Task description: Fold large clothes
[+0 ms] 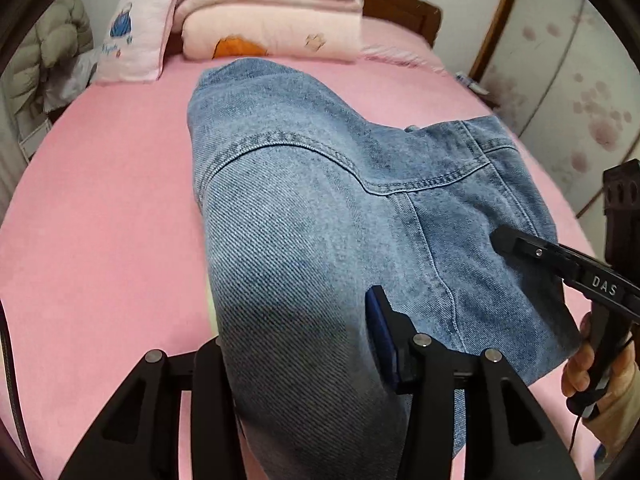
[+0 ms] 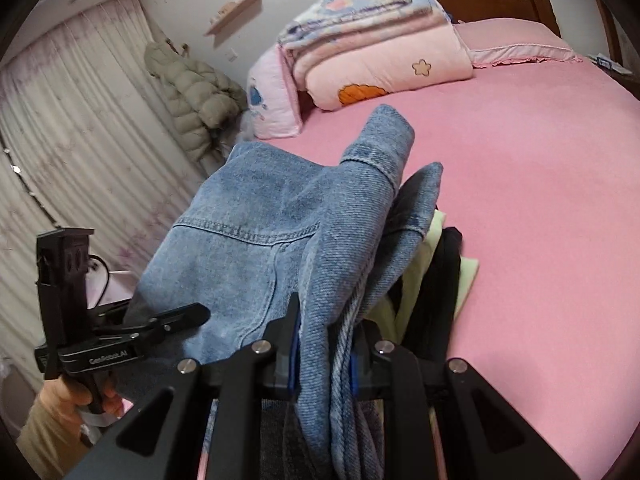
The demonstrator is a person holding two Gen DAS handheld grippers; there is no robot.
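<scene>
Blue jeans (image 1: 304, 208) fill the frame's centre, draped between the left gripper (image 1: 300, 344) fingers at the bottom, over a pink bed (image 1: 100, 208), with the right gripper (image 1: 504, 240) touching the denim at right and folded quilts (image 1: 272, 28) at top.

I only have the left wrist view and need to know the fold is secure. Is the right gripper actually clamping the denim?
Observer: Yes. The right gripper is shut on a bunched fold of denim.
Operator: Anything under the denim?
Observer: Pale green cloth and a black garment lie on the bed beneath it.
Operator: Any loose part?
Observer: A cuffed sleeve sticks up beyond the gripper.
</scene>
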